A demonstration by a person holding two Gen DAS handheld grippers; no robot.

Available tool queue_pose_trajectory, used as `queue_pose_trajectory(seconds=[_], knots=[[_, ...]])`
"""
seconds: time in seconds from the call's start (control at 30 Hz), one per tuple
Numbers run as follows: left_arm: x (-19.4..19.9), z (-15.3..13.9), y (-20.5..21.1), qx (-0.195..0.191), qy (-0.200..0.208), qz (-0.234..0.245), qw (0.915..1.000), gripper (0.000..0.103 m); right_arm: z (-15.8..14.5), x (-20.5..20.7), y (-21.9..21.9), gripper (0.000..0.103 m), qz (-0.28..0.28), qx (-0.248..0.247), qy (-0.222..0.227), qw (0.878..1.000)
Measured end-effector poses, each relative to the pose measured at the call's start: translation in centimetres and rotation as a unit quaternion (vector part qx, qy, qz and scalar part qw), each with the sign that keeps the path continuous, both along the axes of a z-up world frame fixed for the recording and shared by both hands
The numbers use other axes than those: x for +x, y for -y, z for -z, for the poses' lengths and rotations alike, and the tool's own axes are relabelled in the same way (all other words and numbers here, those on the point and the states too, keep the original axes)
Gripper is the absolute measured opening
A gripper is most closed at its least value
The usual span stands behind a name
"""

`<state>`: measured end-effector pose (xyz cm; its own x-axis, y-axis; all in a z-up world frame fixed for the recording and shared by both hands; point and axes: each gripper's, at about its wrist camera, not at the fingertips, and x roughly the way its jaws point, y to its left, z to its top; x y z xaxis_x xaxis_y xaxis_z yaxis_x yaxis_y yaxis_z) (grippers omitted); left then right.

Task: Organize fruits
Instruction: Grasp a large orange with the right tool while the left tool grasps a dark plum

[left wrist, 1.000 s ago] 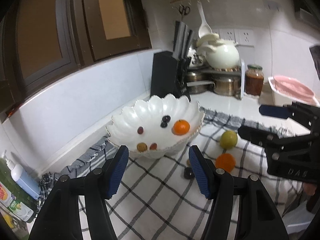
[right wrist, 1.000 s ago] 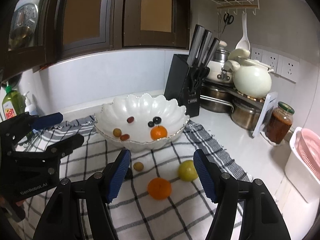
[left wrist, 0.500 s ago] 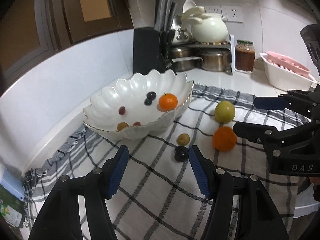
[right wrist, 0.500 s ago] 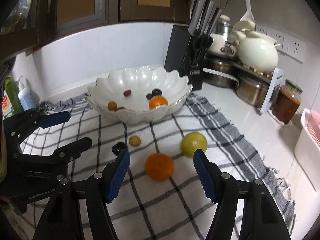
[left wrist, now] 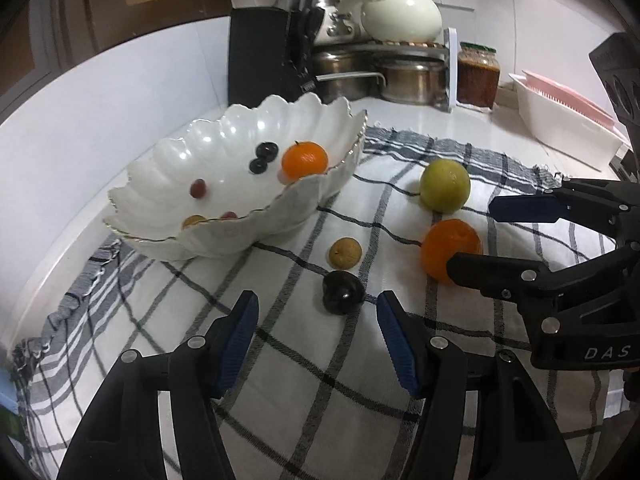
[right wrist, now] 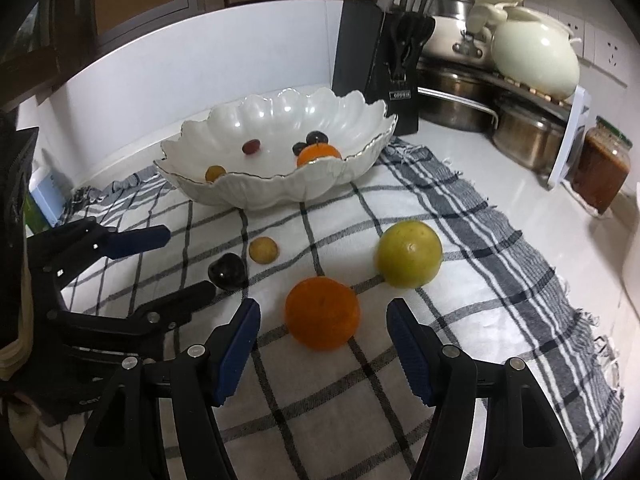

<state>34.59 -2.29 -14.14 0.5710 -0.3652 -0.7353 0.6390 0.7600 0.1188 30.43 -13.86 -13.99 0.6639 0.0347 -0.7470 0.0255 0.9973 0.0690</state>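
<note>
A white scalloped bowl [left wrist: 208,168] [right wrist: 276,188] holds a small orange [left wrist: 305,159], dark grapes and other small fruits. On the checked cloth lie an orange [left wrist: 450,248] [right wrist: 322,313], a yellow-green fruit [left wrist: 445,185] [right wrist: 409,254], a small tan fruit [left wrist: 345,253] [right wrist: 263,250] and a dark plum [left wrist: 343,293] [right wrist: 227,271]. My left gripper [left wrist: 316,312] [right wrist: 180,264] is open, just short of the plum. My right gripper [right wrist: 322,320] [left wrist: 472,236] is open, with the orange between its fingertips.
A black knife block [left wrist: 260,56] [right wrist: 372,68] stands behind the bowl. Steel pots [left wrist: 412,76], a cream teapot [right wrist: 536,56] and a sauce jar [left wrist: 479,74] [right wrist: 600,168] sit at the back right. A pink-and-white drainer [left wrist: 568,120] stands far right.
Both grippers have dropped and tilted down toward the cloth. The left one has closed in on the plum, the right one on the orange. Both stay open.
</note>
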Motion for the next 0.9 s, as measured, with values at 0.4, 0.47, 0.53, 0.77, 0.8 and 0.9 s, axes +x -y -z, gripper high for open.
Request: queue_pose_trajectory(seconds=[0.4,0.47,0.53,0.77,0.8,0.9], knots=[[1.4,1.1,1.6,0.014,-0.022,0.014,0.9996,0.047,1.3,1.1,0.6,0.06,-0.012,0.022,-0.018,1.0],[1.6,1.3,1.9,0.014,-0.028,0.016,0.9994,0.041,1.5,1.3,0.5,0.054,-0.016,0.024,-0.021,0.999],[1.6,1.4,2.1,0.014,-0.033,0.015,0.9992,0.032,1.7,1.4,0.6,0.049,-0.02,0.028,-0.025,0.999],[1.7,1.2,1.8,0.001,-0.046,0.0,0.9989,0.026,1.8,1.4,0.6,0.045,-0.022,0.029,-0.023,0.999],[1.7,1.1,1.7,-0.001,-0.047,-0.004,0.9989,0.026,1.8,1.4,0.6,0.045,-0.022,0.03,-0.023,0.999],[1.5,0.7,1.3,-0.008,-0.048,-0.016,0.9987,0.026,1.8,1.4,0.7,0.044,-0.022,0.032,-0.022,0.999]])
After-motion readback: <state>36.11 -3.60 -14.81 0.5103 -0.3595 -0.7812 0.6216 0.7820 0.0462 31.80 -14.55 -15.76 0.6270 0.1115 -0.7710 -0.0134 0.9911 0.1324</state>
